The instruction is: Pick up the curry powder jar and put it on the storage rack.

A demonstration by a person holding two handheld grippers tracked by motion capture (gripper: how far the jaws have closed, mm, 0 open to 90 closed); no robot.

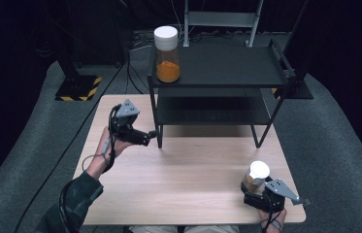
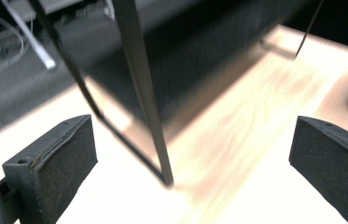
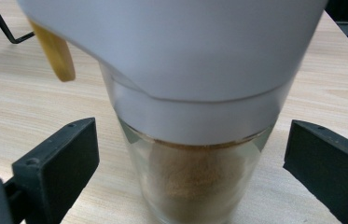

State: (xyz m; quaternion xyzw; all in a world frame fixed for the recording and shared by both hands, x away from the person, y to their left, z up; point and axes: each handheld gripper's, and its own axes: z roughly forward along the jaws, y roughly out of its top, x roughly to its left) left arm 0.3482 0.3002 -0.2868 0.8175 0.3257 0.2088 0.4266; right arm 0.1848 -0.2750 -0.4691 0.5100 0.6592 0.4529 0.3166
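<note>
A glass jar of brown powder with a white lid [image 1: 256,175] stands on the wooden table [image 1: 183,184] near its front right corner. My right gripper [image 1: 252,188] sits just behind it. In the right gripper view the jar [image 3: 195,186] stands between the two pads [image 3: 59,163], with a gap on each side, so that gripper is open. My left gripper [image 1: 152,135] is open and holds nothing. It hovers beside the front left leg [image 2: 146,93] of a black two-tier rack [image 1: 217,73]. A taller jar of orange powder [image 1: 167,53] stands on the rack's top shelf, at its left end.
The rack takes up the back half of the table, and its lower shelf [image 1: 207,111] is bare. A tan strip [image 3: 57,56] hangs at the brown jar's lid. Grey carpet [image 1: 334,136] surrounds the table, with cables and a hazard-striped stand base [image 1: 79,88] at the back left.
</note>
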